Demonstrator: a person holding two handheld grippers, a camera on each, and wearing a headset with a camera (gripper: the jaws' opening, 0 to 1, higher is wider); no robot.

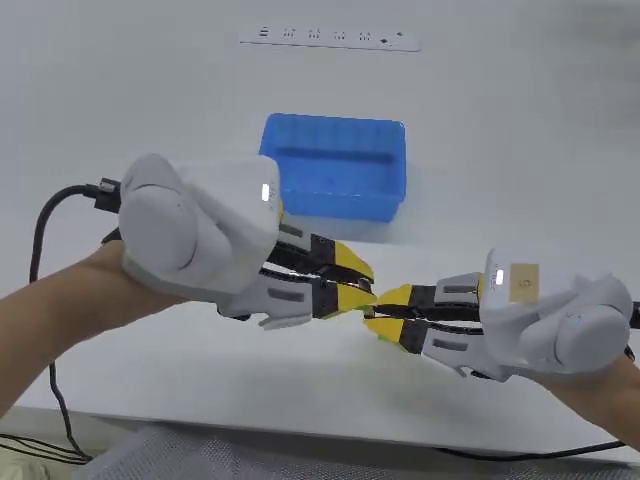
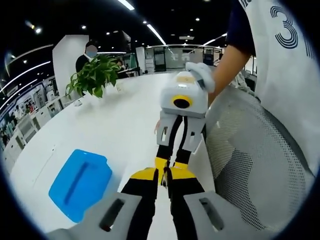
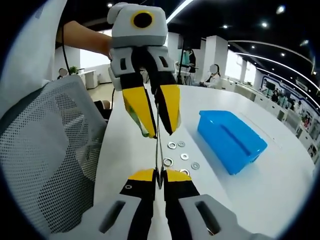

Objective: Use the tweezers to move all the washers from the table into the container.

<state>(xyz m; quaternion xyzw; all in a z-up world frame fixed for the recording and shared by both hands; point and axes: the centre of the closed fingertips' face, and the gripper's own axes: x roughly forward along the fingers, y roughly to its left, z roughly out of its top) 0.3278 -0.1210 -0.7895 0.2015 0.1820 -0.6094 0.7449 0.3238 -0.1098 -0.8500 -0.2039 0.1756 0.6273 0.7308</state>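
Now pinches the tweezers [image 3: 158,155] from the left in the left gripper [image 1: 366,283], jaws drawn narrow on the thin metal, and from the right in the right gripper [image 1: 382,310], jaws likewise closed on it, tip to tip above the white worktop [image 1: 500,150]. Shows, in the right gripper view, washers [image 3: 184,156] lying loose on the worktop just right of the tweezers, then the blue container [image 3: 232,137] farther right, apart from them.
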